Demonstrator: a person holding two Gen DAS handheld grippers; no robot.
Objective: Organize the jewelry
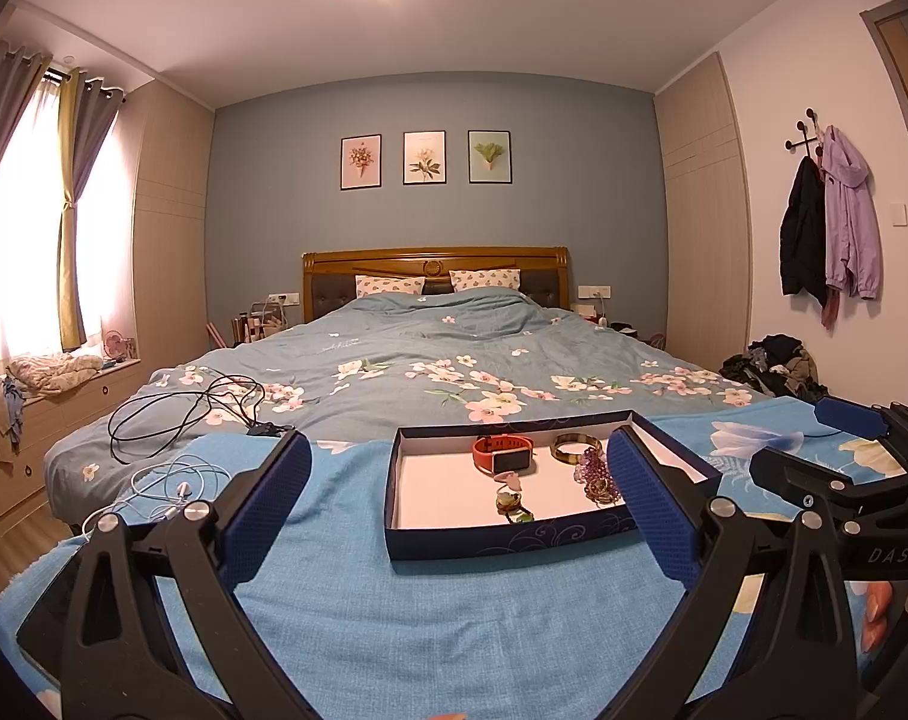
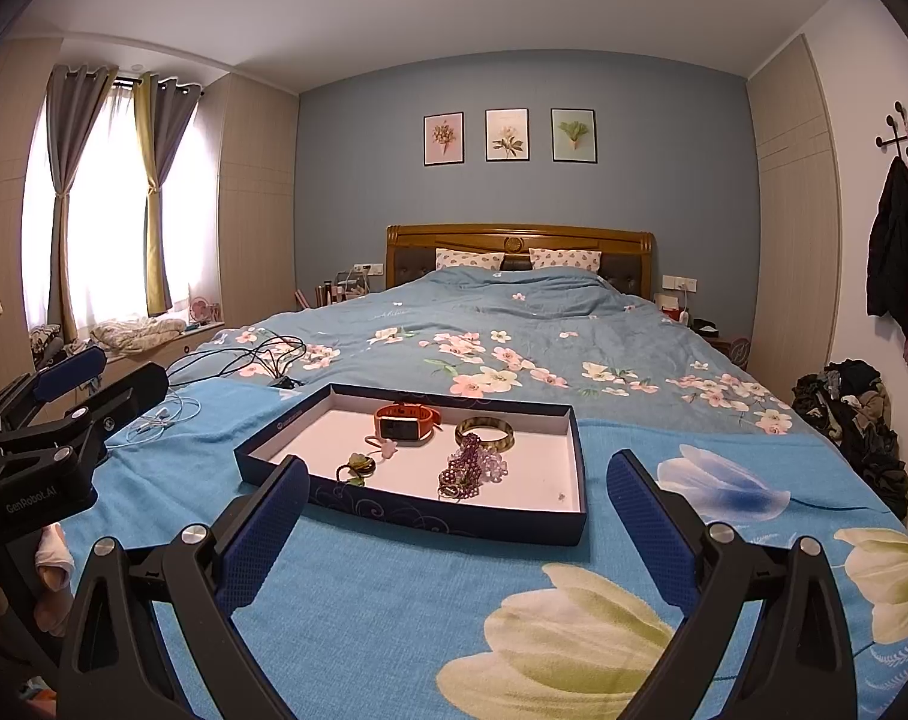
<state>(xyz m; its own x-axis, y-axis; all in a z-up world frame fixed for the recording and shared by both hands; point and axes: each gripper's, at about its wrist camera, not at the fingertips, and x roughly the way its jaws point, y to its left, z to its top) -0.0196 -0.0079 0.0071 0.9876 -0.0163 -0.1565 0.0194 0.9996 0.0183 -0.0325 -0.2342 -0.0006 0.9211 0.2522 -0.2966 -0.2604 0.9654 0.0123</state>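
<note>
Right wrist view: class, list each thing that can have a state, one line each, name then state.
box lid tray: open-topped, flat on the blanket.
orange smartwatch: strap looped, screen dark.
bangle: flat in the tray.
purple bead strands: heaped.
left gripper: open, empty.
right gripper: open, empty.
curtains: drawn back, tied.

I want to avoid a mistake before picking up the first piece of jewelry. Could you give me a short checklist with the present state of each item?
1. Left gripper open and empty: ok.
2. Right gripper open and empty: ok.
3. Tray lying flat on the blue blanket: ok.
4. Orange watch free of other pieces: ok.
5. Purple beads free of the bangle: not ok, they overlap its front.
6. Beads untangled: cannot tell.
</note>
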